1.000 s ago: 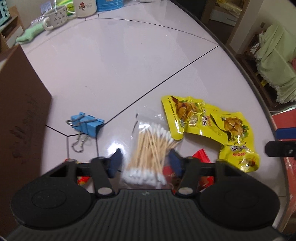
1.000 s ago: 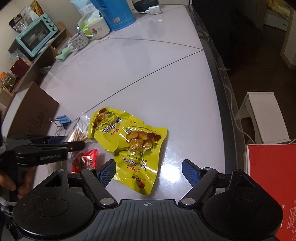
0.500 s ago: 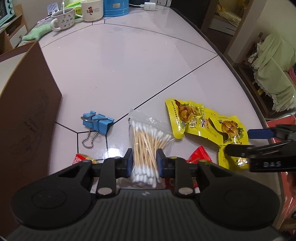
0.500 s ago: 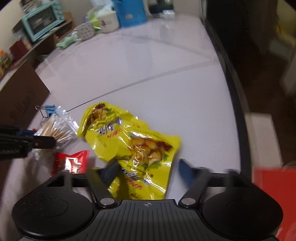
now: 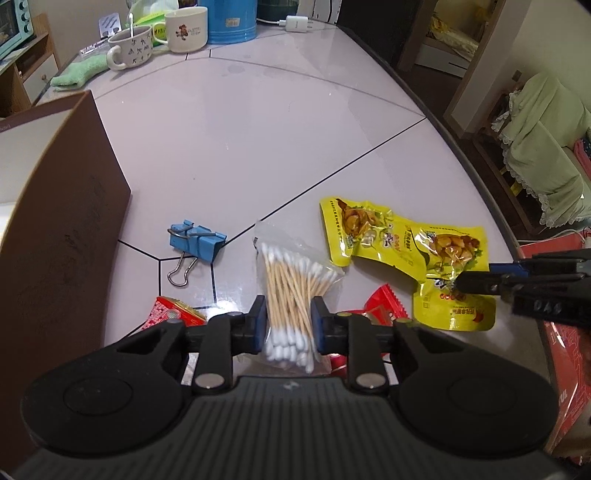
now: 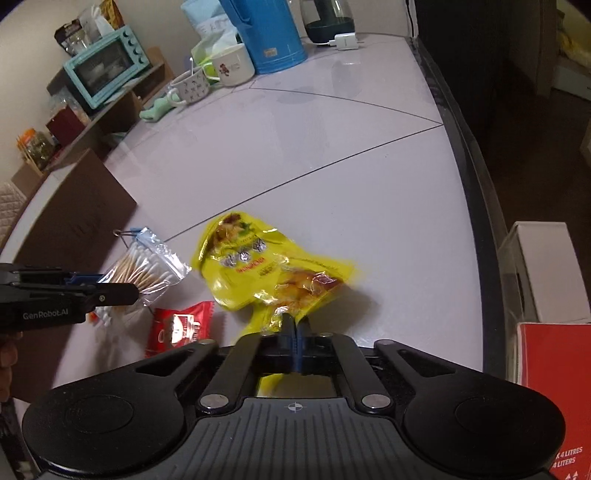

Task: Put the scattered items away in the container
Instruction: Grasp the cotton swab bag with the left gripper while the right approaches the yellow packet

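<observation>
My left gripper (image 5: 288, 325) is shut on a clear bag of cotton swabs (image 5: 291, 280), pads pressing its lower end. The bag (image 6: 144, 269) hangs tilted from the left gripper (image 6: 110, 288) in the right wrist view. My right gripper (image 6: 294, 325) is shut on the near edge of the joined yellow snack packets (image 6: 258, 266), which crumple upward. These packets (image 5: 388, 236) lie right of the swabs. A blue binder clip (image 5: 195, 242) and red sachets (image 5: 384, 306) (image 5: 170, 314) rest on the table. The brown cardboard box (image 5: 55, 229) stands at the left.
Mugs (image 5: 184, 31), a blue jug (image 6: 273, 33) and a green cloth (image 5: 74, 72) sit at the table's far end, with a teal toaster oven (image 6: 107, 66) beyond. The table's dark edge (image 6: 476, 184) curves along the right. A red carton (image 6: 554, 387) is at the lower right.
The left jaws closed on the swab bag and raised it slightly. The right jaws went from wide open to shut on the yellow packets, whose near end now bunches up.
</observation>
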`<state>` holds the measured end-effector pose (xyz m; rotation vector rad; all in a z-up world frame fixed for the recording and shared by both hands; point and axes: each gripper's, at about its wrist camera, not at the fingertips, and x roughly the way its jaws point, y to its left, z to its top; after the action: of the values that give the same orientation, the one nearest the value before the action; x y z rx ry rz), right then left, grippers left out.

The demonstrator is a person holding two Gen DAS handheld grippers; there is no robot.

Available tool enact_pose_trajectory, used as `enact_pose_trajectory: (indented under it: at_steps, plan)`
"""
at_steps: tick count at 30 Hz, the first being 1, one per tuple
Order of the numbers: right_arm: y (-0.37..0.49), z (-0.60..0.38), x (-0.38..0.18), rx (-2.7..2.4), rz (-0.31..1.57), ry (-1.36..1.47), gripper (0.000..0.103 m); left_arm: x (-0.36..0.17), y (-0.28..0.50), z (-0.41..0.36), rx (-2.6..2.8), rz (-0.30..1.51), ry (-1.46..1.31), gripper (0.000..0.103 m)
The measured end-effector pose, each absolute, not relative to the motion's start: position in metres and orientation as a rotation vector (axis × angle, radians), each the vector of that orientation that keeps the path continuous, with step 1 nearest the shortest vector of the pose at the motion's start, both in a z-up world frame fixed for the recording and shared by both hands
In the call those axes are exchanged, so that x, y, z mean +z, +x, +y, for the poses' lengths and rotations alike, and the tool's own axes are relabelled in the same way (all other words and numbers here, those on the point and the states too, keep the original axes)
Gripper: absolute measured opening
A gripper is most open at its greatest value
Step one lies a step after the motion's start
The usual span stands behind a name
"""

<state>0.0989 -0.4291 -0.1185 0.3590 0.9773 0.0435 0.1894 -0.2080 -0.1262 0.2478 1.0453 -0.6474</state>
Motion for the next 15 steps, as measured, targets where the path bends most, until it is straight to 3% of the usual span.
enact_pose_trajectory:
  at_steps: [15]
  plan:
    - [0.075,-0.438,-0.076,0.069,0.871,0.47,0.0,-0.097,0.174,-0.192,-0.635,0.972,0.222,0.019]
